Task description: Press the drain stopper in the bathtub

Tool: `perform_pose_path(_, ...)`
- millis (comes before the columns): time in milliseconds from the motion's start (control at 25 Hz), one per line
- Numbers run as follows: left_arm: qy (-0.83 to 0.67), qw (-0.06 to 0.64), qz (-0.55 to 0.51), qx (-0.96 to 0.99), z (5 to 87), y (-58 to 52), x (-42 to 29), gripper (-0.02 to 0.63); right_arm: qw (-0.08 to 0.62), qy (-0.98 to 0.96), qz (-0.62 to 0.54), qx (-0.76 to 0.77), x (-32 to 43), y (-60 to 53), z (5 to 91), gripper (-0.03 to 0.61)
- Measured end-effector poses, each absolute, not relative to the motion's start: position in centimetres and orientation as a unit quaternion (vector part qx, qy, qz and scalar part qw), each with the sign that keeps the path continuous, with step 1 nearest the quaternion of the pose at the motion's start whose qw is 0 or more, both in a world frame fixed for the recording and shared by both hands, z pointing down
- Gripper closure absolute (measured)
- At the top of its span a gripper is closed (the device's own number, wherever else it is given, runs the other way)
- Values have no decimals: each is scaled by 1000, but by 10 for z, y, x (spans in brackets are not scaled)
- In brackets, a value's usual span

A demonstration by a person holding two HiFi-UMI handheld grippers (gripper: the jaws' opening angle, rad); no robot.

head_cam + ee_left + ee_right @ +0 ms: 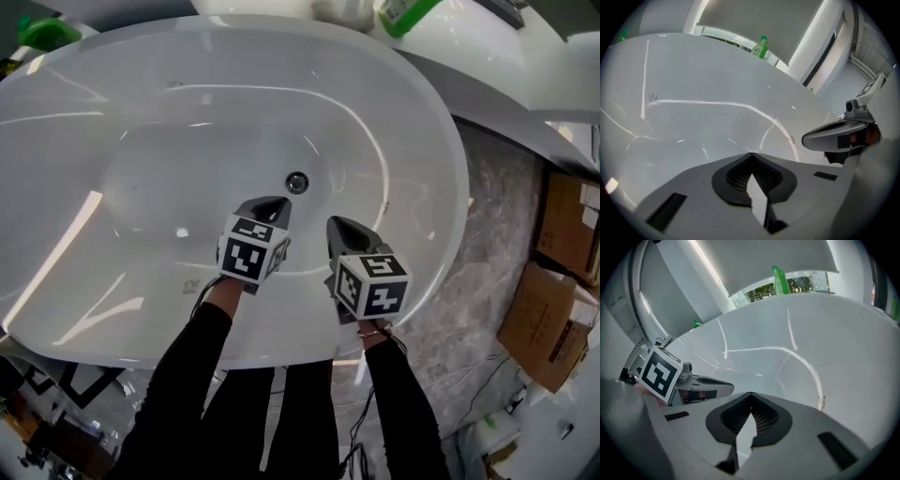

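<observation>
A round metal drain stopper (297, 182) sits in the floor of the white oval bathtub (112, 103). My left gripper (275, 203) hovers just short of the stopper, a little to its near left, with its jaws shut and nothing between them. My right gripper (337, 225) hangs beside it to the right, over the tub's near slope, also shut and empty. The left gripper view shows the closed tips (751, 154) over bare tub wall and the right gripper (834, 133) at the side. In the right gripper view, the closed tips (751, 394) point at the tub wall; the stopper is hidden in both gripper views.
A green bottle (405, 14) stands on the ledge beyond the tub's far rim, and another green item (42, 33) is at the far left. Cardboard boxes (553, 309) and cables lie on the marble floor (487, 234) to the right.
</observation>
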State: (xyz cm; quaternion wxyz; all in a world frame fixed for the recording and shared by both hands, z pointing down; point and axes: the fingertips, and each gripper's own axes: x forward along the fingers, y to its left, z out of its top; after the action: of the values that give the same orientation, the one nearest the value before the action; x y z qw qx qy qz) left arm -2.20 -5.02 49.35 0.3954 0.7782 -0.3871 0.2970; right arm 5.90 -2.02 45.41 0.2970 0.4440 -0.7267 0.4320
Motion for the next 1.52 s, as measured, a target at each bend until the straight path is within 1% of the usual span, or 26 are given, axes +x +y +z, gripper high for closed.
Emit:
perform_pose_path(320, -396, 408, 302, 765, 526, -58, -13, 606, 321, -735, 424, 420, 59, -36, 489, 577)
perform_pose_path(1080, -410, 435, 323, 733, 604, -66, -6, 606, 336, -729, 450, 392, 56, -46, 558, 577)
perform_pose_path(1520, -413, 447, 331, 722, 644, -71, -5, 606, 348, -727, 463, 369, 42, -44, 586, 577)
